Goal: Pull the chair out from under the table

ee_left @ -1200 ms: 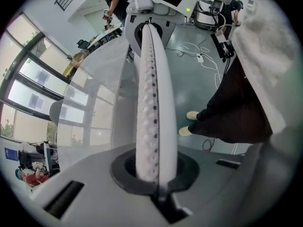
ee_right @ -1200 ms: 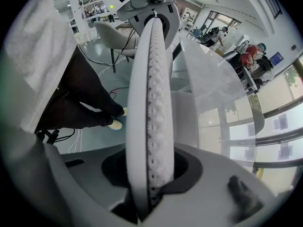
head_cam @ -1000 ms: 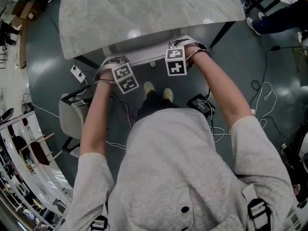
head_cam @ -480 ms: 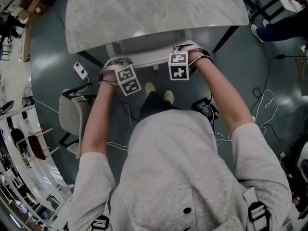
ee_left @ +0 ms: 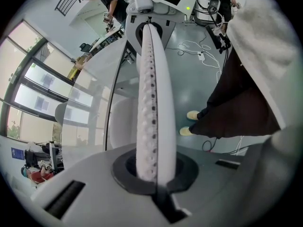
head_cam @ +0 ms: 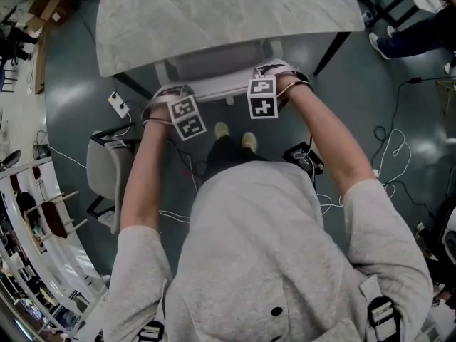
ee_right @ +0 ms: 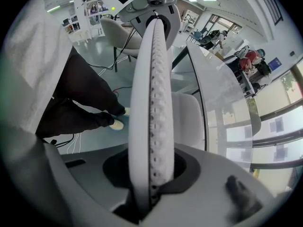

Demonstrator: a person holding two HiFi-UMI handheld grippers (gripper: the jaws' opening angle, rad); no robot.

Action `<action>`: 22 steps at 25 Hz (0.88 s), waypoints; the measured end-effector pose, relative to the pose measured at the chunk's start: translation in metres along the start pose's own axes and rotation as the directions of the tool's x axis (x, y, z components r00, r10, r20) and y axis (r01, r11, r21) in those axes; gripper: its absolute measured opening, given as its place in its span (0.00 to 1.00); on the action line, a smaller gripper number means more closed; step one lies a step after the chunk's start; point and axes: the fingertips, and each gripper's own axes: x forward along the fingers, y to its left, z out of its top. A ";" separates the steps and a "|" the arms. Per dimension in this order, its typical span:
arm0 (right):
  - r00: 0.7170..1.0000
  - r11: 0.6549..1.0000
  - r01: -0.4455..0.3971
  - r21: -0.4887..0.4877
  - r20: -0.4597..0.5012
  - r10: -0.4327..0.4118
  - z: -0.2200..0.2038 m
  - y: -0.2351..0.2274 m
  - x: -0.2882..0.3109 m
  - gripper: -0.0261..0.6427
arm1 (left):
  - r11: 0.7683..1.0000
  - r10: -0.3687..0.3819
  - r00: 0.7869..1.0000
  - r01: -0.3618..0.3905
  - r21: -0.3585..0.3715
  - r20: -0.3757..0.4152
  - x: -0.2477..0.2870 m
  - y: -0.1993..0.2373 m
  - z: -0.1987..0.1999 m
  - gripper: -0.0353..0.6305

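A white chair (head_cam: 214, 63) stands partly under the marble-topped table (head_cam: 228, 13), its backrest rim (head_cam: 221, 85) towards me. My left gripper (head_cam: 171, 95) is at the rim's left end and my right gripper (head_cam: 274, 73) at its right end; hands and marker cubes hide the jaws there. In the left gripper view the white fingers (ee_left: 154, 117) lie together with no gap, the chair (ee_left: 120, 126) beside them. The right fingers (ee_right: 154, 117) have just been closing. Only a thin seam shows, and I see nothing between them.
Another pale chair (head_cam: 107, 177) stands at the left. A black box (head_cam: 303, 159), a white power strip (head_cam: 117, 105) and loose cables (head_cam: 392, 148) lie on the grey floor. My shoes (head_cam: 231, 135) are just behind the backrest. A dark table leg (head_cam: 331, 52) slants at the right.
The backrest and both grippers have come away from the table's edge towards me. More of the chair's seat shows between the table and the rim.
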 end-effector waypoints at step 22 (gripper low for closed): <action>0.998 0.997 0.067 0.047 -0.003 -0.067 -0.010 0.065 -0.017 0.15 | 0.998 -0.026 0.999 0.025 0.059 0.022 -0.017 -0.059 0.019 0.08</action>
